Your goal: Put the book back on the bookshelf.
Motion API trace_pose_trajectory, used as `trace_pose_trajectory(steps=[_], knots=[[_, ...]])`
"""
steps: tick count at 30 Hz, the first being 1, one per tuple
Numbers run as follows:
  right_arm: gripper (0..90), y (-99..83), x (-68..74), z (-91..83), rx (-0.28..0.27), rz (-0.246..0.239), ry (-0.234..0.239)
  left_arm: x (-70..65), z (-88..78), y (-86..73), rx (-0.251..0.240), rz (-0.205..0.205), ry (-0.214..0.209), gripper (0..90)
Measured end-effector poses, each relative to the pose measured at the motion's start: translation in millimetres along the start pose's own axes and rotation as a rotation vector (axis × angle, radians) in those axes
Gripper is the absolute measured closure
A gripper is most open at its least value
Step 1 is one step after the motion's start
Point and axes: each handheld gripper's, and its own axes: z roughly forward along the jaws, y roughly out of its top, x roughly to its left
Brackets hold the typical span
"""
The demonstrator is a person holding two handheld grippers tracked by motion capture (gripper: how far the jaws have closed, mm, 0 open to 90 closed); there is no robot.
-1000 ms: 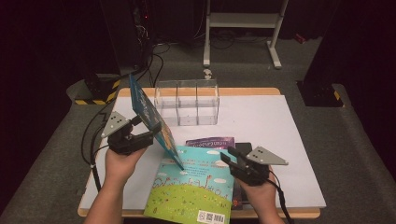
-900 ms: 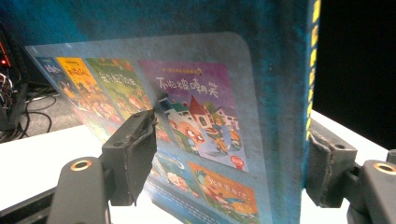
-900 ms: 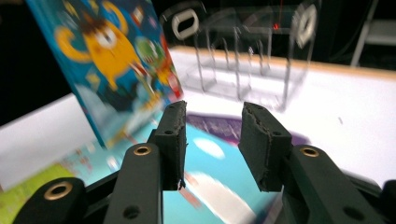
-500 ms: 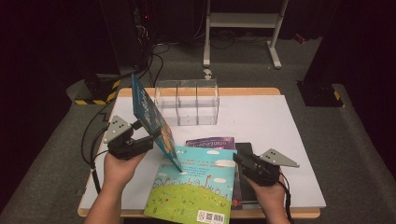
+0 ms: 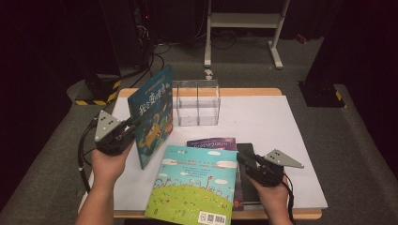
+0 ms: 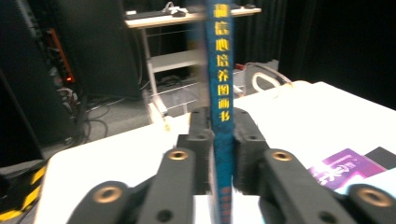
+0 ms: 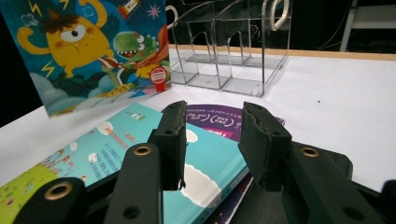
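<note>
The left hand-held gripper [image 5: 133, 125] has just been closing and now pinches the blue book [image 5: 152, 115] at its spine; in the left gripper view the two pads press on either side of that spine [image 6: 220, 116], which runs straight up between them. The blue book stands upright on its lower edge on the bench [image 5: 281, 122], its monster cover turned toward the right side, just left of the clear rack [image 5: 197, 101], which sits toward the far edge of the bench.

The right hand-held gripper [image 5: 245, 161] has its jaws partly spread, with nothing pressed between them. In the right gripper view they sit low over the right edge of the teal book [image 7: 205, 158], one jaw above its cover and the other just past the edge, over the purple book [image 7: 224, 123].

The teal book [image 5: 195, 185] lies flat at the near edge of the bench, its corner hanging over. The purple book [image 5: 211, 143] lies under it, showing past its far edge, and a black book [image 5: 246, 152] lies beside them, under the right hand-held gripper. The blue book's lower corner stands just beside the teal book's left edge.
</note>
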Motion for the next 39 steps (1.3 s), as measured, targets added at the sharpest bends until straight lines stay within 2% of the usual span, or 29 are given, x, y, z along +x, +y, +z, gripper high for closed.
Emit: trace_pose_trajectory(steps=[2, 5, 6, 8, 13, 16, 19, 23, 25, 27, 30, 32, 35, 37, 39], knots=[[60.7, -0.6, -0.7, -0.1, 0.001, 0.001, -0.002, 2.2, -3.5, -5.5, -0.011, 0.015, -0.025, 80.8], [60.7, -1.2, -1.3, 0.1, 0.002, 0.003, -0.005, 2.7, -9.5, -14.4, -0.024, 0.005, -0.02, 81.8], [60.7, -1.3, -1.5, 0.2, 0.003, 0.005, -0.006, 4.5, -12.2, -19.4, -0.036, 0.002, -0.037, 82.0], [60.7, -1.7, -1.8, 0.4, 0.004, 0.006, -0.007, 3.5, -16.1, -26.3, -0.049, 0.018, -0.041, 81.7], [60.6, -3.1, -2.5, 1.5, 0.01, 0.011, -0.009, 2.5, -25.0, -42.1, -0.074, 0.008, -0.047, 81.0], [60.5, -4.0, -3.0, 2.0, 0.012, 0.015, -0.009, 3.3, -28.1, -49.7, -0.094, 0.015, -0.059, 80.8], [60.3, -4.7, -3.7, 2.4, 0.015, 0.018, -0.01, 5.6, -28.4, -52.3, -0.088, -0.01, -0.058, 78.4], [59.6, -4.5, -5.5, 2.7, 0.02, 0.014, -0.015, 7.7, -22.2, -45.9, -0.072, -0.006, -0.065, 74.7], [59.2, -4.0, -7.1, 2.7, 0.027, 0.01, -0.021, 8.0, -17.0, -39.9, -0.072, 0.012, -0.059, 74.8], [59.1, -5.1, -9.5, 2.3, 0.04, 0.001, -0.03, 8.6, -12.7, -35.6, -0.072, 0.018, -0.072, 76.5], [58.8, -11.1, -12.7, -0.2, 0.073, -0.019, -0.05, 10.1, -6.4, -29.5, -0.101, 0.016, -0.097, 76.5], [58.9, -15.9, -17.0, -3.9, 0.068, 0.001, -0.053, 10.5, -3.3, -27.4, -0.12, 0.019, -0.102, 76.7], [58.8, -20.7, -20.6, -6.4, 0.063, 0.028, -0.046, 10.6, 0.4, -23.2, -0.111, 0.024, -0.098, 79.4], [58.9, -22.2, -21.7, -7.8, 0.063, 0.031, -0.048, 11.0, 2.3, -20.0, -0.102, 0.0, -0.096, 81.1], [58.9, -22.9, -23.3, -8.9, 0.056, 0.042, -0.043, 10.1, 6.5, -14.0, -0.095, -0.011, -0.062, 82.0]])
